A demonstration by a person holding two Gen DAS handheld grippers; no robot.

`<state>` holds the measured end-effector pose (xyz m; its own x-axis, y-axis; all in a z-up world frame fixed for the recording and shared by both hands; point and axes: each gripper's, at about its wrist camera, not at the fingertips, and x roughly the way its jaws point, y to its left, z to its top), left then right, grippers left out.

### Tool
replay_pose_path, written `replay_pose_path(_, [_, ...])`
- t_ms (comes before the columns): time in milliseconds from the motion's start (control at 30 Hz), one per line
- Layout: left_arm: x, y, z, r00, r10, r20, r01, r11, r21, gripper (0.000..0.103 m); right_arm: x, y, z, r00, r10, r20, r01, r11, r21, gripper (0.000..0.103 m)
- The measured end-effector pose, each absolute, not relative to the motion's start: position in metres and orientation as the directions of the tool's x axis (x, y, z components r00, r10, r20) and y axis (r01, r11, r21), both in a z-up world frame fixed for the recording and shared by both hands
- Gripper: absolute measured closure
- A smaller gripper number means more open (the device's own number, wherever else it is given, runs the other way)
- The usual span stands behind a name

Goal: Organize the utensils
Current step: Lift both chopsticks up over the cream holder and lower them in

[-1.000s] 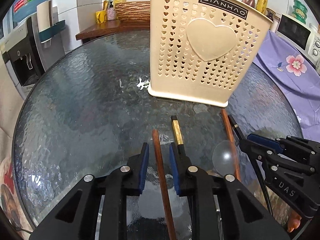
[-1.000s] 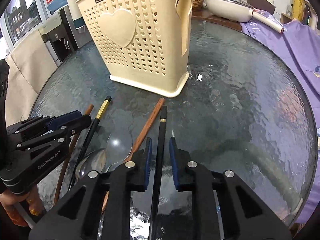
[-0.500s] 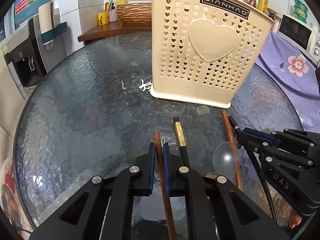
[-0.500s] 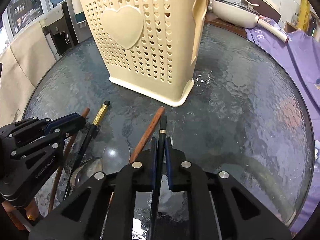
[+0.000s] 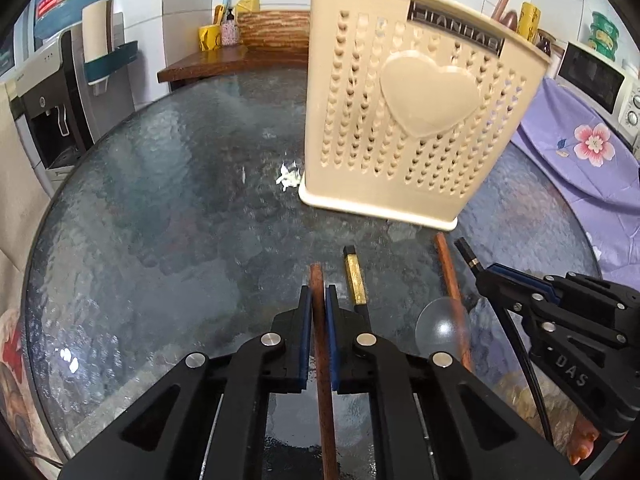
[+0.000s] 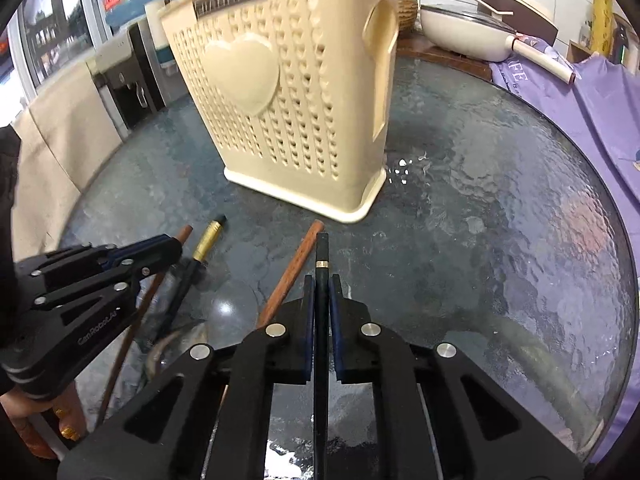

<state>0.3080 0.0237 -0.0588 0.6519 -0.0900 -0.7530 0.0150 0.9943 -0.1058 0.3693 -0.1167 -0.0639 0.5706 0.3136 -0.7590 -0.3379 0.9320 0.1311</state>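
Observation:
My left gripper (image 5: 318, 294) is shut on a brown wooden chopstick (image 5: 316, 276) whose tip pokes out past the blue pads. In the right wrist view my right gripper (image 6: 320, 284) is shut on a black chopstick (image 6: 321, 250) with a thin gold ring. Between the two lie a black chopstick with a gold end (image 5: 354, 280), a second brown chopstick (image 5: 450, 276) and a shiny spoon (image 5: 438, 326). The cream perforated utensil holder (image 5: 408, 120) with a heart on its side stands upright just beyond them. The right gripper (image 5: 486, 274) shows at the right of the left wrist view, the left gripper (image 6: 172, 244) at the left of the right wrist view.
Everything sits on a round textured glass table (image 5: 160, 220). A purple flowered cloth (image 5: 580, 152) and a microwave (image 5: 600, 76) are to the right. A water dispenser (image 5: 48, 112) stands to the left, a wooden shelf (image 5: 224, 60) behind. A white pan (image 6: 472, 36) rests at the back right.
Both grippers' jaws went from open around their chopsticks to shut on them. The left one closed on the brown chopstick, the right one on the black chopstick. The holder now looks nearer and blurred.

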Motion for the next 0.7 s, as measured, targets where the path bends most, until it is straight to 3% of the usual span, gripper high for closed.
replay_pose_path(233, [0.296, 0.027, -0.017, 0.725, -0.137, -0.675, 0.044, 0.987, -0.152, 0.096, 0.360, -0.141, -0.028, 0.617, 0.428, -0.661, -0.352, 0.901, 0.255, 0.095])
replay_pose_path(700, [0.259, 0.036, 0.062, 0.827, -0.239, -0.509, 0.146, 0.965, -0.217, 0.096, 0.309, -0.171, 0.054, 0.704, 0.538, -0.464, -0.459, 0.843, 0.282, 0.095])
